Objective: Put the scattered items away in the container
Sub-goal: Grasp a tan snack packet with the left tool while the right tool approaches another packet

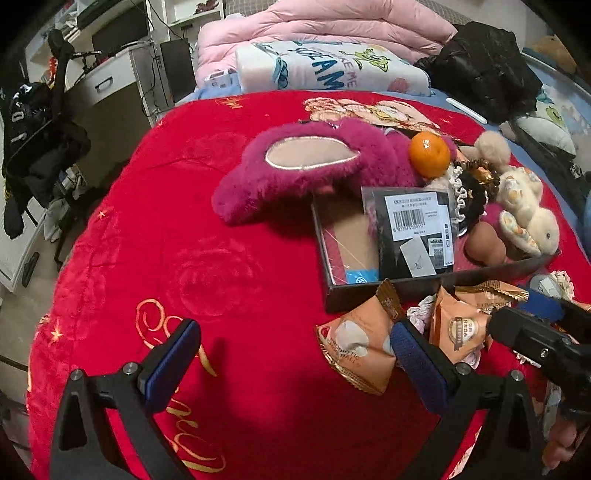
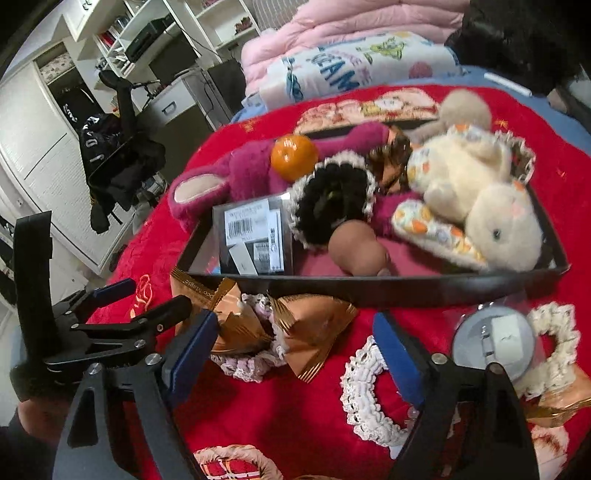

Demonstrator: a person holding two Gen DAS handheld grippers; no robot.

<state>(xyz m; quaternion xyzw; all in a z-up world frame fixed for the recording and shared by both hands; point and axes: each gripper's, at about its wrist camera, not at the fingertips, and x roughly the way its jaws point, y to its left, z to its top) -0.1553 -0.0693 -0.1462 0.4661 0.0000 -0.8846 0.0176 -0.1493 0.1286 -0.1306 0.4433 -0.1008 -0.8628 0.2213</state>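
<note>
A shallow black tray [image 1: 369,293] [image 2: 406,286] sits on the red blanket. It holds a magenta plush [image 1: 295,162], an orange [image 1: 429,154] [image 2: 294,157], a barcode packet [image 1: 413,229] [image 2: 255,236], a black scrunchie [image 2: 332,199] and a cream rabbit [image 1: 528,210] [image 2: 480,199]. Orange snack packets [image 1: 360,343] [image 2: 295,332] lie in front of the tray. My left gripper [image 1: 295,354] is open over the blanket, its right finger beside a packet. My right gripper [image 2: 295,350] is open around the packets and a pink scrunchie [image 2: 251,360]. A white scrunchie [image 2: 364,391] lies by its right finger.
A grey round item [image 2: 493,341] and a cream scrunchie [image 2: 557,332] lie right of the packets. A pink duvet [image 1: 325,33] and printed pillow [image 1: 332,70] lie behind. A desk [image 1: 110,77] and chair [image 1: 40,122] stand left of the bed.
</note>
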